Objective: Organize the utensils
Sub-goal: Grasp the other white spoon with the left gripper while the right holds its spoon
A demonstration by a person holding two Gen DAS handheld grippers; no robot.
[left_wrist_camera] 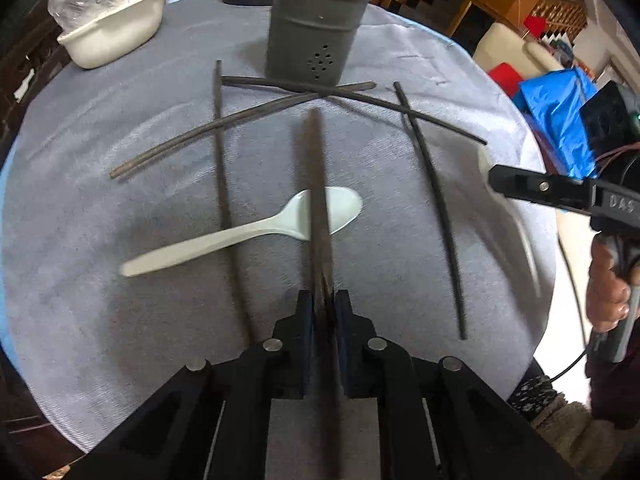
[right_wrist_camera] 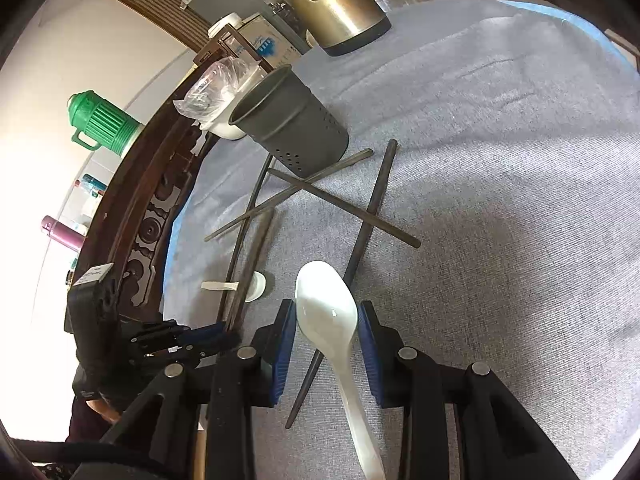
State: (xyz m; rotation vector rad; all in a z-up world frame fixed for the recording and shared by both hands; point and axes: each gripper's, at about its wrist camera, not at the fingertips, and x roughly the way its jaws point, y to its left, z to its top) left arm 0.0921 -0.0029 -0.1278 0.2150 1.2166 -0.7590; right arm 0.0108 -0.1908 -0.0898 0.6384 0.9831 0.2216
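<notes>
Left wrist view, near field: your left gripper (left_wrist_camera: 325, 304) is clamped on a dark chopstick (left_wrist_camera: 318, 200); both blue pads press its sides, and the stick runs straight away toward 12 o'clock, blurred along its length. It passes over the bowl of a white plastic spoon (left_wrist_camera: 248, 236) lying on the grey cloth (left_wrist_camera: 120, 320), handle toward 8 o'clock.

Right wrist view, near field: your right gripper (right_wrist_camera: 327, 336) holds a white ceramic spoon (right_wrist_camera: 332, 320). The bowl sits between the blue pads, and the handle runs back toward 6 o'clock. You cannot tell from this view whether both pads touch it, though the spoon sits above the cloth.

Mid field, left view: one chopstick (left_wrist_camera: 224, 184) lies at 11 o'clock of the held stick, running near to far. Another (left_wrist_camera: 432, 216) lies at 2 o'clock, curving toward 5 o'clock. Beyond them, two more pieces (left_wrist_camera: 248, 120) cross each other just in front of the holder.

Far field: the grey perforated utensil holder (left_wrist_camera: 316, 28) stands upright at 12 o'clock, empty as far as the right view shows. A white tub (left_wrist_camera: 116, 28) with clear plastic in it sits at 10 o'clock. A metal kettle (right_wrist_camera: 336, 12) stands behind the holder.

At 3 o'clock in the left view, your right hand (left_wrist_camera: 608, 296) grips its tool handle.
</notes>
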